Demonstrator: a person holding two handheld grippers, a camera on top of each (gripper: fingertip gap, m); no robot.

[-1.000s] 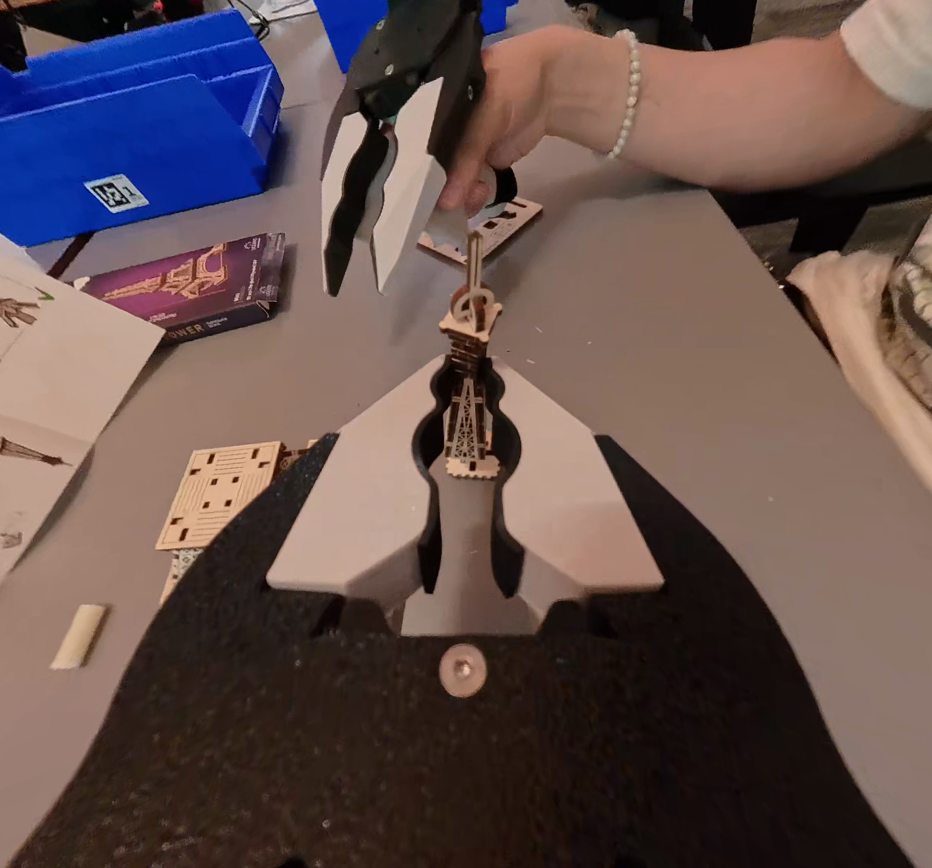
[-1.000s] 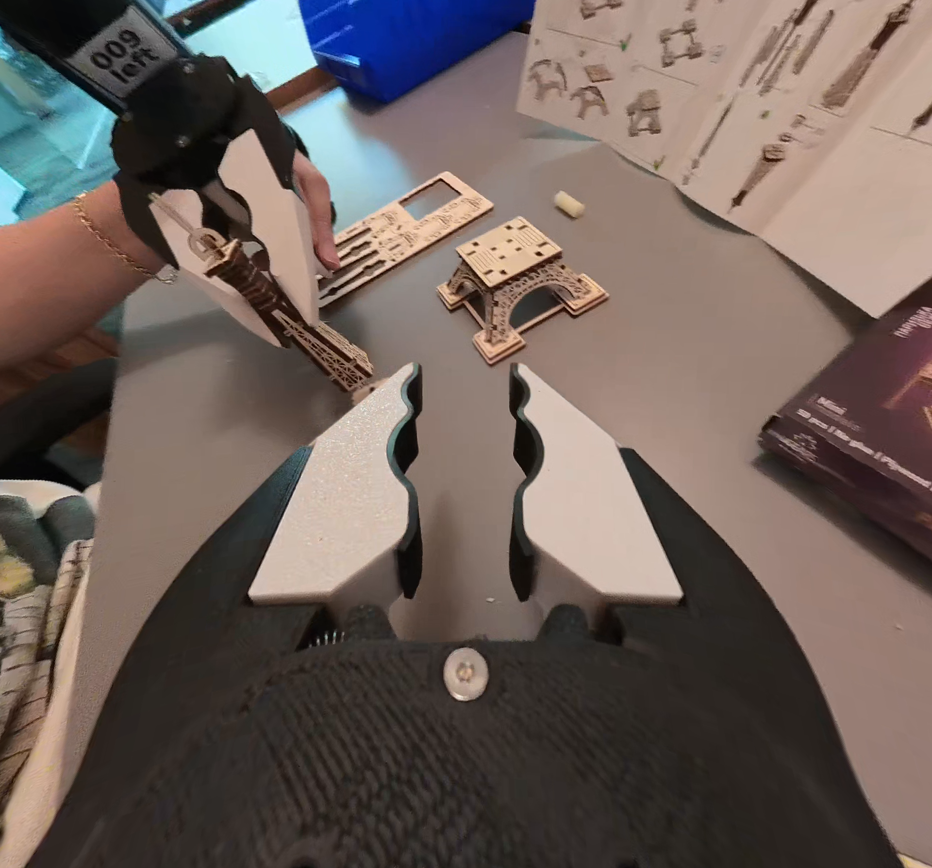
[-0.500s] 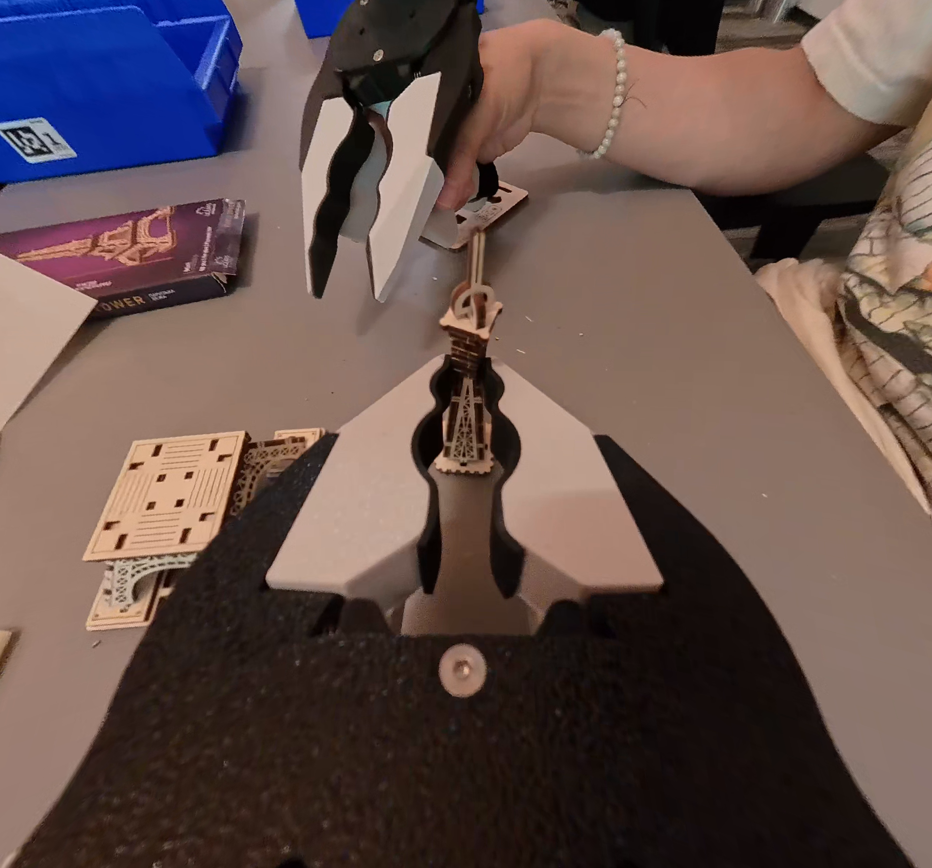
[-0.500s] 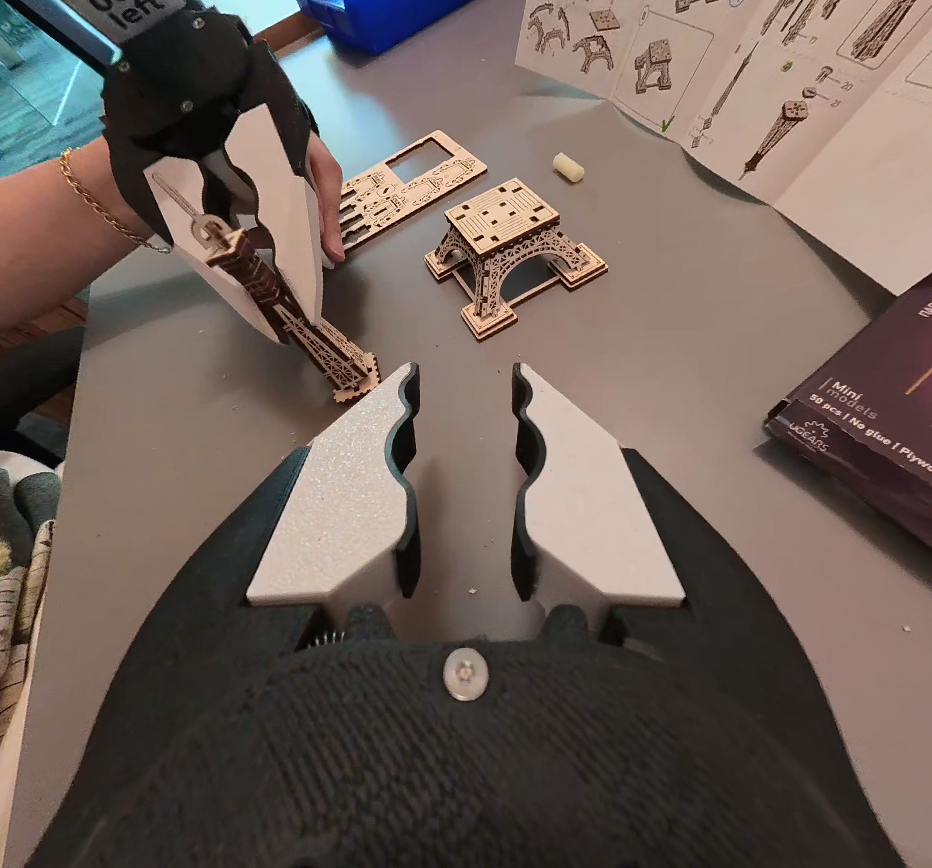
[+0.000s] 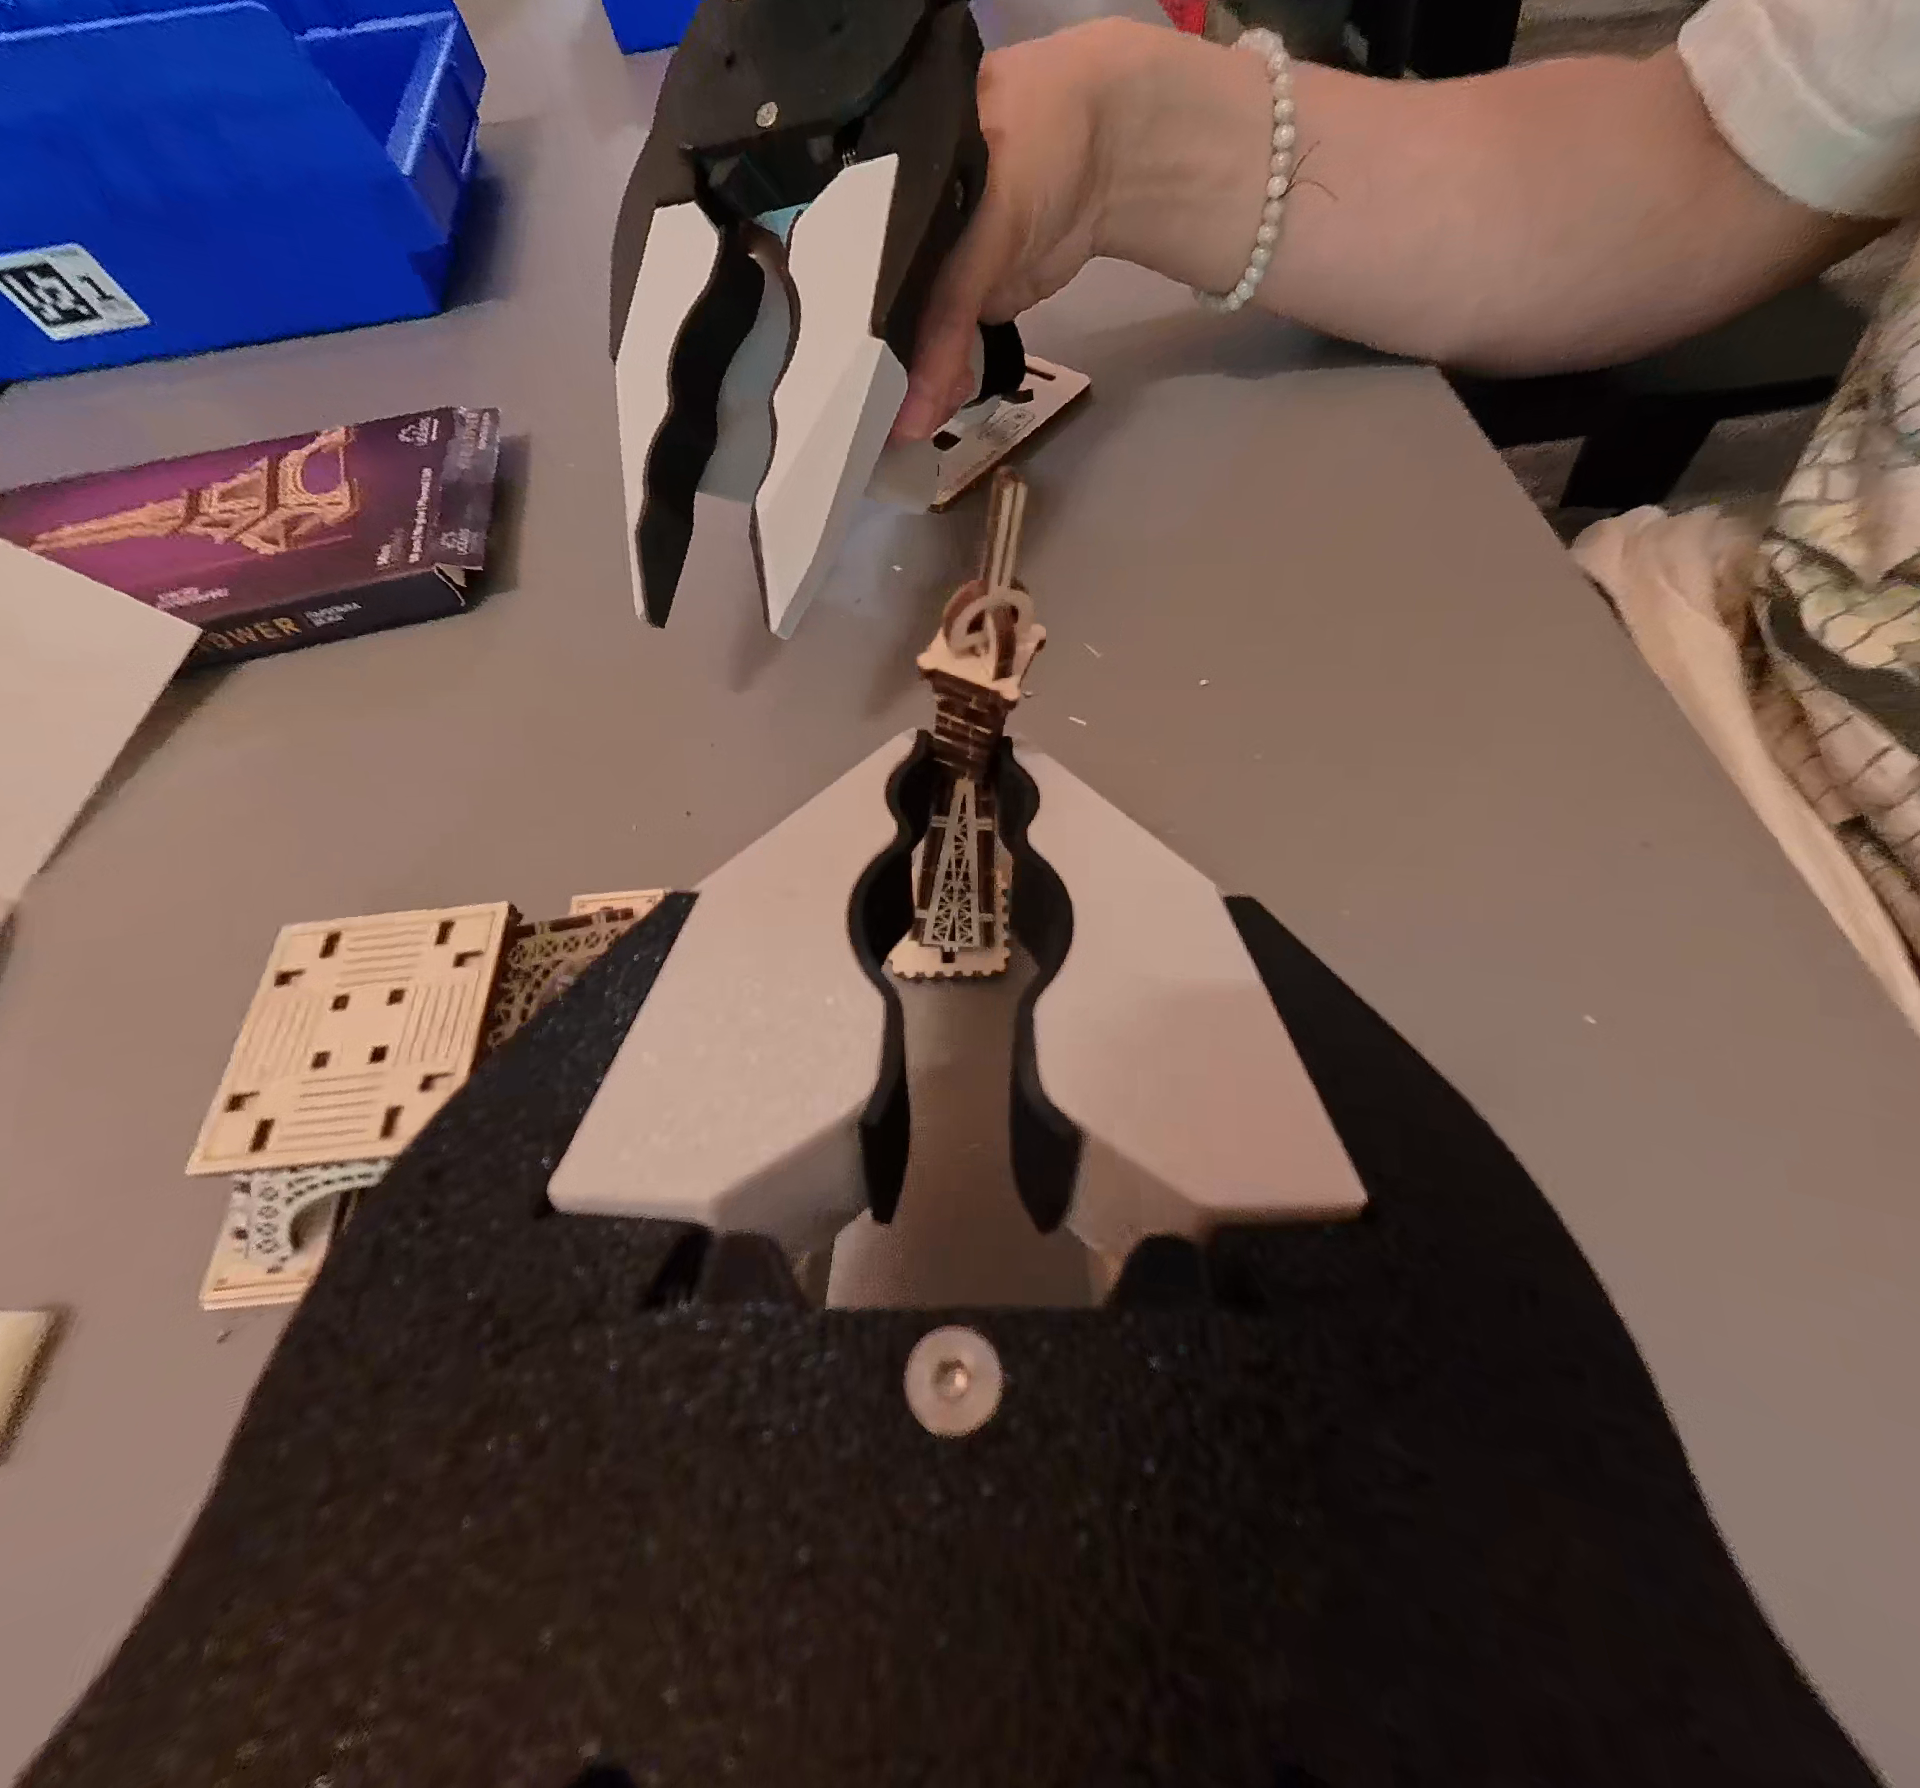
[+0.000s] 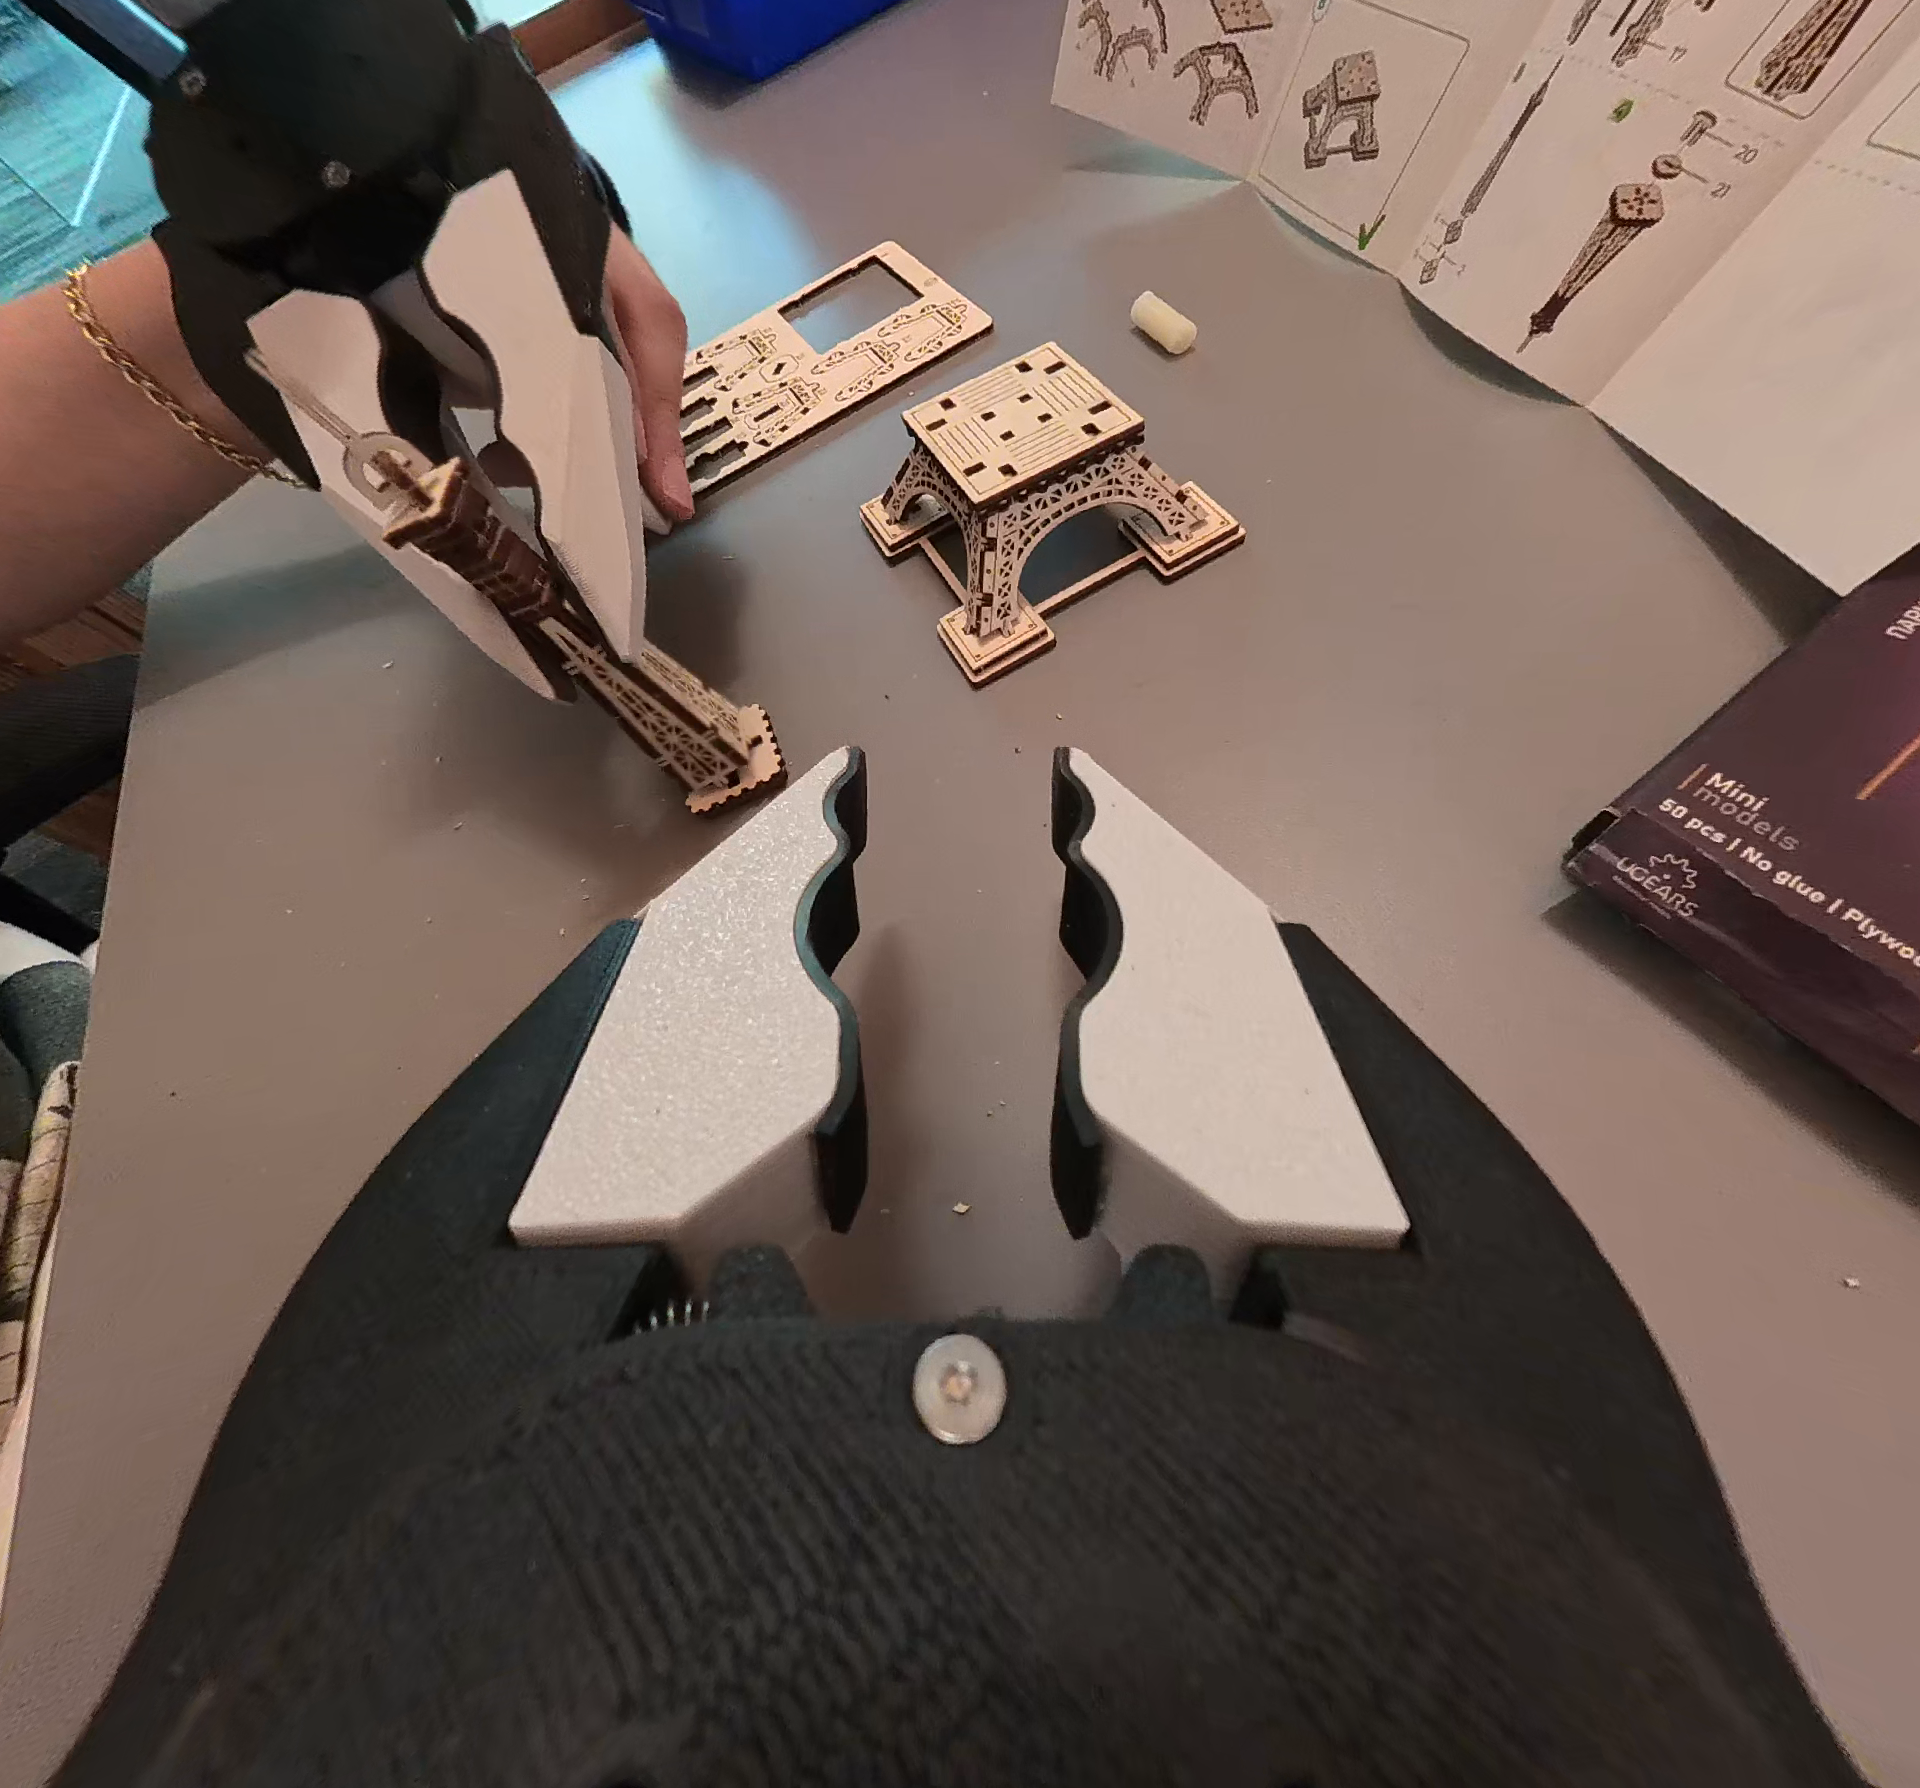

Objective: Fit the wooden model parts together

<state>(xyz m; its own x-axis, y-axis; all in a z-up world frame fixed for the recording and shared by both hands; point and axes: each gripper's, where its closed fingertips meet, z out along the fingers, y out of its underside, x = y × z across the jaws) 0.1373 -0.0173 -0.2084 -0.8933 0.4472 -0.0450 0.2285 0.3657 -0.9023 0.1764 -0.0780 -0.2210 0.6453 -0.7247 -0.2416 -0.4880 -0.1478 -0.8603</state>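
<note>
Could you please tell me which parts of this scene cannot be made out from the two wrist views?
- Left wrist view: most of the tower base lies behind the left hand-held gripper; only its top plate shows.
- Left wrist view: the fretwork sheet is mostly hidden behind the right hand-held gripper and the hand holding it.
- Right wrist view: the middle of the spire is covered by the left gripper's fingers.
- Right wrist view: the purple box is cut off by the right edge.

Pale laser-cut plywood on the tower spire (image 5: 961, 845), looking matt with darker burnt edges. The left tongs (image 5: 961, 762) pinching it are looking like grainy matt white plastic on a rough black body. Under them, the table (image 5: 1299, 803) is showing smooth dull grey.
</note>
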